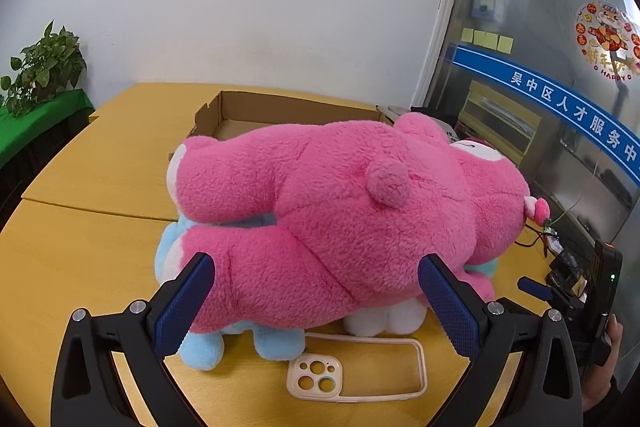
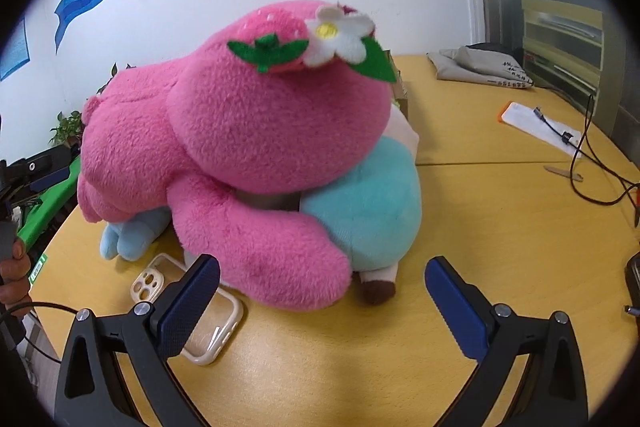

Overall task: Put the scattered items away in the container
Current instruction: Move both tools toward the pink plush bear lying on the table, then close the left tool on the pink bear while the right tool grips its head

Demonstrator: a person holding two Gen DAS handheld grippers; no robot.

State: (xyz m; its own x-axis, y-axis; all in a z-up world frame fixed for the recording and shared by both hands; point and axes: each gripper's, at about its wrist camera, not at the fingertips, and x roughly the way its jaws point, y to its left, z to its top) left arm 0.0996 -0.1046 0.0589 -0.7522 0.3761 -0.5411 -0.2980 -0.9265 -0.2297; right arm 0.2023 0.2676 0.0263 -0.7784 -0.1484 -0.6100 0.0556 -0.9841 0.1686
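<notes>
The left gripper (image 1: 316,291) is spread wide, its blue pads (image 1: 184,303) set either side of the pink plush's (image 1: 340,195) near leg; the fur fills the gap between them, but whether the pads press on it I cannot tell, and nothing is clamped. The right gripper (image 2: 322,291) is just as wide apart and holds nothing, with the plush's pink arm just ahead of its left pad and bare table (image 2: 500,227) ahead of the right one.

The pink plush lies face down across a blue plush (image 1: 208,347), which shows at its feet in the left view and as a rounded teal mass (image 2: 368,203) in the right view. A clear phone case (image 1: 356,371) lies flat on the table, just in front of both toys and between the two grippers.

The relation that matters: the pink plush's long axis runs across the left gripper's reach, feet to the left, head to the right, and the cardboard box (image 1: 288,111) sits directly behind it, open side up. The left gripper is at the leg end, the right at the head end (image 2: 280,115). Judged from this, the left is nearer to a hold, and the toy must go up and away from it to reach the box
</notes>
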